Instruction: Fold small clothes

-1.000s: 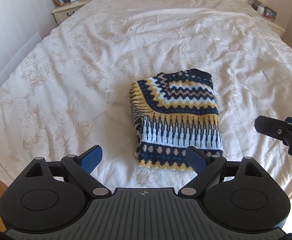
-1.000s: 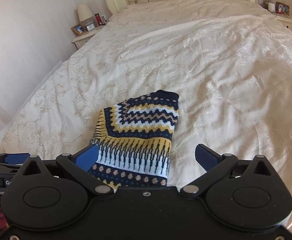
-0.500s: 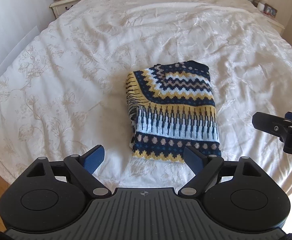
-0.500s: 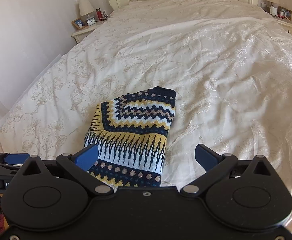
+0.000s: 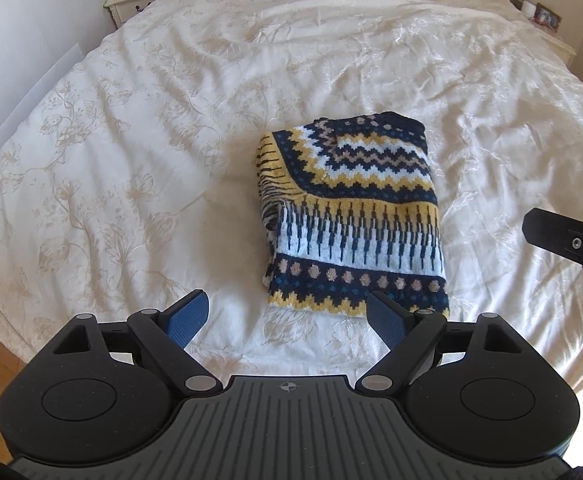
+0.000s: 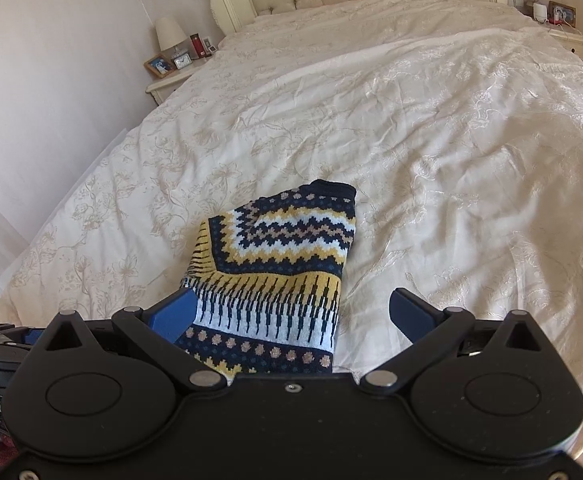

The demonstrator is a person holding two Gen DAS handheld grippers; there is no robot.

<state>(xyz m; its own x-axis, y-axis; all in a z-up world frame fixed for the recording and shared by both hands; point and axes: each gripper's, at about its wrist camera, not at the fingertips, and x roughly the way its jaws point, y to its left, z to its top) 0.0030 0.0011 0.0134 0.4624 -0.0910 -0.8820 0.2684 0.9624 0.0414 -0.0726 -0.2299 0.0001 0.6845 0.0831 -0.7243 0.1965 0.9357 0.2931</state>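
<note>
Two grippers, left gripper (image 5: 287, 320) and right gripper (image 6: 291, 316), we hold with jaws wide apart and empty; the folded sweater (image 5: 351, 216) lies on the bed (image 5: 131, 160) just beyond them.

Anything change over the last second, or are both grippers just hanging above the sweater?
Both grippers have drawn back from the folded sweater, so more bedspread shows between it and the left gripper. In the right wrist view the sweater has slid lower, toward the right gripper. Nothing was gripped or released. Both remain open and the sweater's fold looks unchanged.
</note>
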